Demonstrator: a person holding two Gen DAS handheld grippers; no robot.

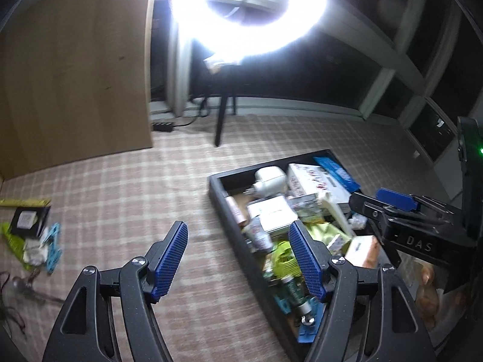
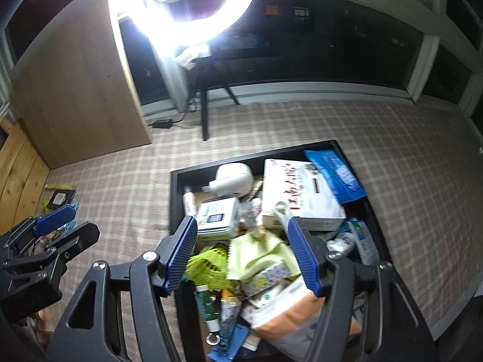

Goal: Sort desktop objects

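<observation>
A black tray (image 1: 215, 187) (image 2: 175, 187) sits on the checked tablecloth, heaped with small goods. Among them are a white charger plug (image 2: 231, 178), a white box with red characters (image 2: 302, 193), a blue packet (image 2: 335, 172), a pale green cloth (image 2: 256, 253) and a green tube (image 2: 206, 304). My right gripper (image 2: 241, 226) hovers open over the heap, touching nothing. My left gripper (image 1: 238, 232) stands open at the tray's left wall, over the cloth, with nothing between its fingers. Each gripper also shows at the edge of the other's view: the right gripper (image 1: 365, 196), the left gripper (image 2: 84, 218).
At the far left of the tablecloth lies a small pile: a black card (image 1: 28, 220), green wrappers and a light-blue clip (image 1: 54, 247), with a spoon (image 1: 21, 283) near it. Behind stand a glaring ring light (image 1: 250, 6) on a tripod (image 1: 220, 120), a wooden panel (image 1: 75, 75) and a power strip (image 1: 163, 126).
</observation>
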